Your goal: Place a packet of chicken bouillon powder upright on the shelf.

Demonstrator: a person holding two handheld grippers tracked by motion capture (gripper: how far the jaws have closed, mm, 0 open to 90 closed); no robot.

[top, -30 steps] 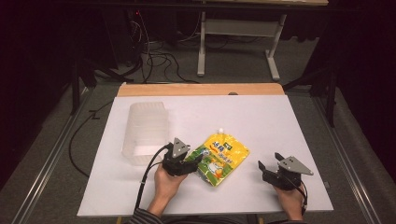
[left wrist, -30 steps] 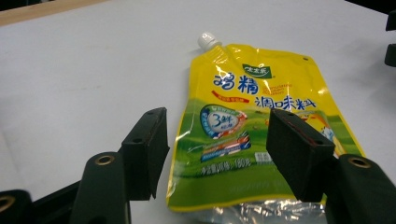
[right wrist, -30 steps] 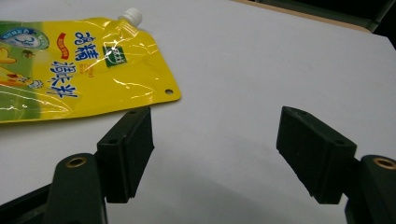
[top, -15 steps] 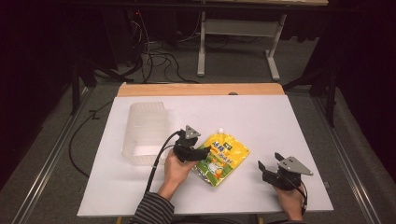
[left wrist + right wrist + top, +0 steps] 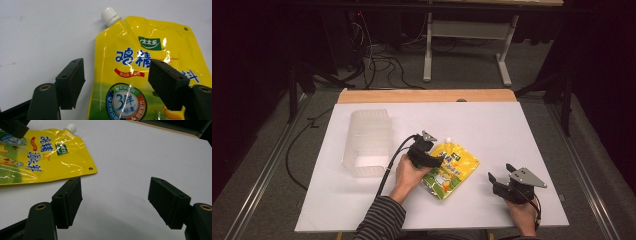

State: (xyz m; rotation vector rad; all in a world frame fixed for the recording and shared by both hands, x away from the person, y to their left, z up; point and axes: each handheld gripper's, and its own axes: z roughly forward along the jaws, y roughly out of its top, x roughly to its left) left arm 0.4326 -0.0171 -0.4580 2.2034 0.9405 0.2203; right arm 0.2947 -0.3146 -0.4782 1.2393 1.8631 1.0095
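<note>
A yellow spouted pouch [image 5: 453, 168] with a white cap [image 5: 110, 16] lies flat on the white table [image 5: 492, 125]. My left gripper [image 5: 428, 155] hovers over the pouch's left edge, open. In the left gripper view [image 5: 116, 83] one jaw stands over bare table and the other over the pouch [image 5: 150, 75]. My right gripper [image 5: 502, 182] stands open near the front right, well right of the pouch, nothing between its jaws [image 5: 115, 202]. The pouch [image 5: 37, 157] shows at the upper left of the right gripper view.
A clear plastic bin [image 5: 367, 142] stands to the left of the pouch. A wooden strip [image 5: 427, 96] runs along the table's far edge. Beyond the table are cables and a desk frame [image 5: 467, 45] on the floor.
My left gripper has moved right and forward from beside the bin to over the pouch's left edge. The right gripper has stayed put.
</note>
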